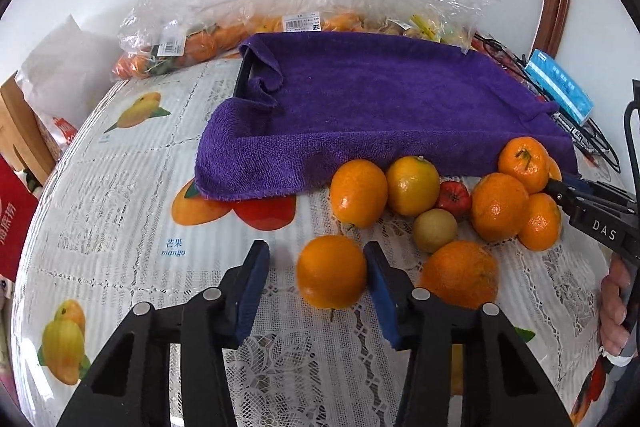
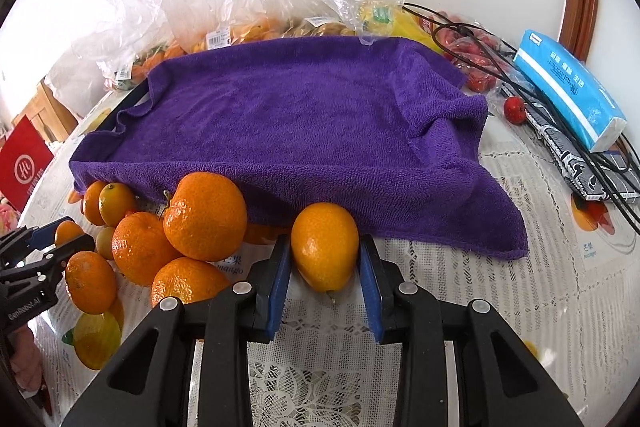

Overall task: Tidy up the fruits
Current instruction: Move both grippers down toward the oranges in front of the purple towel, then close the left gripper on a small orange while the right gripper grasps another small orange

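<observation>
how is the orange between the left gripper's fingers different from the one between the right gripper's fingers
The orange in the left gripper looks round and deep orange; the orange in the right gripper is more oval and yellower. The left one touches only one finger, with a gap to the other; the right one nearly fills its gap. Both sit on the lace tablecloth in front of the purple towel.

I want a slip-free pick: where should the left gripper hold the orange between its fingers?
Grip the orange across its widest middle, level from the near side. It is round, and the left gripper has it off-center, against one finger with a gap at the other.
</observation>
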`<state>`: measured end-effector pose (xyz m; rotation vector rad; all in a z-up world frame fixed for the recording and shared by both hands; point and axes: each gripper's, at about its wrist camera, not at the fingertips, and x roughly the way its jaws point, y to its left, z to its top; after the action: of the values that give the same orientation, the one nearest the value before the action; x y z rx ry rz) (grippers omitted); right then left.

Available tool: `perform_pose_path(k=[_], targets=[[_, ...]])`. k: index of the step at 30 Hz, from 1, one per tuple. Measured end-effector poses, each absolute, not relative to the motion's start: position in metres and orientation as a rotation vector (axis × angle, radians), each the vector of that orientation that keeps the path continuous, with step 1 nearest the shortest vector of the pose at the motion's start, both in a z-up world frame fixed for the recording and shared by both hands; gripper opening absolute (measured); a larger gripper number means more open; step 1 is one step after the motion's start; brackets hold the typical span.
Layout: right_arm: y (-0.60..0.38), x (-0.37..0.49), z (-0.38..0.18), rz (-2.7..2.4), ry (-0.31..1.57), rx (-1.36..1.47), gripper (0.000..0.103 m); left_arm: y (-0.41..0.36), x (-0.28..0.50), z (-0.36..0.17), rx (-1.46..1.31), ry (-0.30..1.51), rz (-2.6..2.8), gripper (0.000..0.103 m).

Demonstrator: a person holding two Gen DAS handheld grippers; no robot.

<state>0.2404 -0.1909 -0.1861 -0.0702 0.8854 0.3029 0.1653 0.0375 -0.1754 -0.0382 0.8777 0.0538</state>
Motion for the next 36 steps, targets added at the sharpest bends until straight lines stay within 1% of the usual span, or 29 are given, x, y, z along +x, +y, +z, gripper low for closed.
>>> perform_pose_path(k=[1,8,9,10,16,24,30,36], targets=[[-0.191,0.241,-0.186,0.304,0.885,-0.067,0.034,0.039,0.165,-0.175,-0.039,0.877,0.051,0.038],[-0.197,0.240,-0.185,0.318,0.882,-0.025,0.033,0.040,0.165,-0.174,-0.039,0.874,0.059,0.036],[-0.197,0.239,-0.184,0.321,0.881,-0.021,0.033,0.040,0.165,-0.174,-0.041,0.873,0.063,0.031],[-0.197,0.238,-0.184,0.322,0.880,-0.020,0.033,0.042,0.165,-0.173,-0.048,0.870,0.060,0.029],[-0.197,0.230,-0.179,0.308,0.870,-0.039,0.033,0.043,0.161,-0.171,-0.064,0.877,0.034,0.029],[-0.209,0.216,-0.148,0.292,0.826,0.001,0.033,0.044,0.156,-0.141,-0.075,0.826,0.012,0.029],[-0.207,0.223,-0.118,0.284,0.776,0.002,0.033,0.047,0.172,-0.113,-0.074,0.766,0.030,0.029],[-0.200,0.242,-0.102,0.282,0.751,0.007,0.033,0.045,0.198,-0.094,-0.083,0.719,0.037,0.030]])
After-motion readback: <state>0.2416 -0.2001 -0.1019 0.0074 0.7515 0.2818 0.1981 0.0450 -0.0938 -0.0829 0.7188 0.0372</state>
